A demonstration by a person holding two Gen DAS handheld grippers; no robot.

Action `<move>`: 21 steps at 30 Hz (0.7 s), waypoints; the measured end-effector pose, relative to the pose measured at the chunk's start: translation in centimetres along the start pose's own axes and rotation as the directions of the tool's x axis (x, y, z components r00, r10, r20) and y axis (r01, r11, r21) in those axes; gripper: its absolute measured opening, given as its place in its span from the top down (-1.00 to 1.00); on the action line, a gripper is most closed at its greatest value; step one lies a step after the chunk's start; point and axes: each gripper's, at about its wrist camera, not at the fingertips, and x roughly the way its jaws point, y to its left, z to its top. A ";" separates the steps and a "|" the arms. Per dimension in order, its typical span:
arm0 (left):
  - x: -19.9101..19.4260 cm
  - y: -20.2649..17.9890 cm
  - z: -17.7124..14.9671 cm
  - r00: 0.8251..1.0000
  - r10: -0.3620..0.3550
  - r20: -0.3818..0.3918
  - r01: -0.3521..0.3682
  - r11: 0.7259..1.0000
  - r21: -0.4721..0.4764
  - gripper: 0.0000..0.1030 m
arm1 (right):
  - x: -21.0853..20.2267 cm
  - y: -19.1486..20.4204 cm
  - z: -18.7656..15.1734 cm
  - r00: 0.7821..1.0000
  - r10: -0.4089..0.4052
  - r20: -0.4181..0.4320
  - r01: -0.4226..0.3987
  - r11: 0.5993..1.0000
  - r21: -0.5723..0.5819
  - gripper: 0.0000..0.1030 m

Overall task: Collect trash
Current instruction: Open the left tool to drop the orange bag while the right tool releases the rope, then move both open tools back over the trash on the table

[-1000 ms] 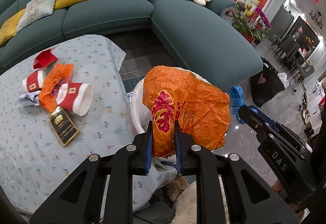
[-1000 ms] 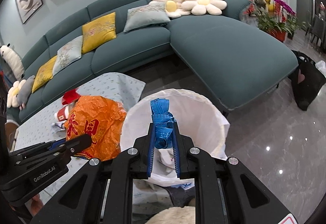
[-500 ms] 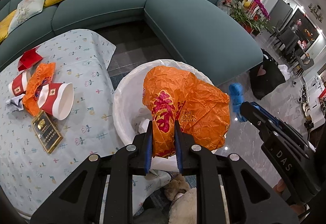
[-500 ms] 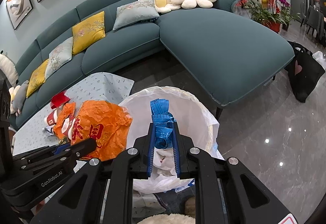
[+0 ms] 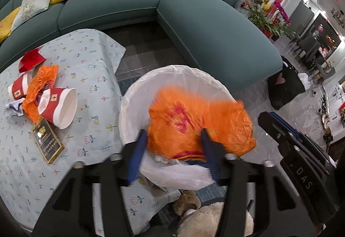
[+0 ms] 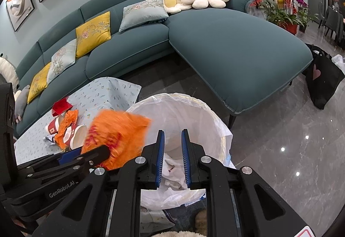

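A white-lined trash bin [image 5: 131, 94] [image 6: 217, 120] stands on the floor by the table. A crumpled orange plastic bag [image 5: 200, 122] [image 6: 120, 129] is blurred over the bin's mouth, between the spread fingers of my left gripper [image 5: 172, 146], which is open. My right gripper [image 6: 172, 142] is open and empty above the bin; crumpled white trash [image 6: 172, 172] lies inside. On the table lie two red-and-white paper cups [image 5: 58, 107], an orange wrapper [image 5: 41, 86], a red envelope [image 5: 32, 60] and a dark gold-framed box [image 5: 47, 142].
The table has a light floral cloth [image 5: 90, 77]. A teal sectional sofa [image 6: 226, 47] with cushions curves behind. A black bag [image 6: 323, 79] sits on the glossy floor at right. A plush toy [image 5: 207, 217] lies below the bin.
My left gripper has opened and the orange bag is dropping toward the bin. My right gripper has opened; the blue crumpled strip it held is gone from its fingers.
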 end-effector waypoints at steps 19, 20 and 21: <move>-2.8 3.5 -0.9 0.999 0.033 0.040 -0.031 0.998 -0.062 -0.15 | -1.7 3.0 0.0 1.000 0.005 0.020 -0.004 0.999 -0.052 0.32; -3.1 3.8 -1.0 0.998 0.036 0.042 -0.033 0.997 -0.068 -0.15 | -1.9 3.3 0.0 1.000 0.007 0.021 -0.006 0.998 -0.057 0.29; -3.4 4.2 -1.1 0.998 0.042 0.046 -0.038 0.996 -0.078 -0.15 | -2.0 3.6 0.0 1.000 0.010 0.023 -0.008 0.998 -0.062 0.23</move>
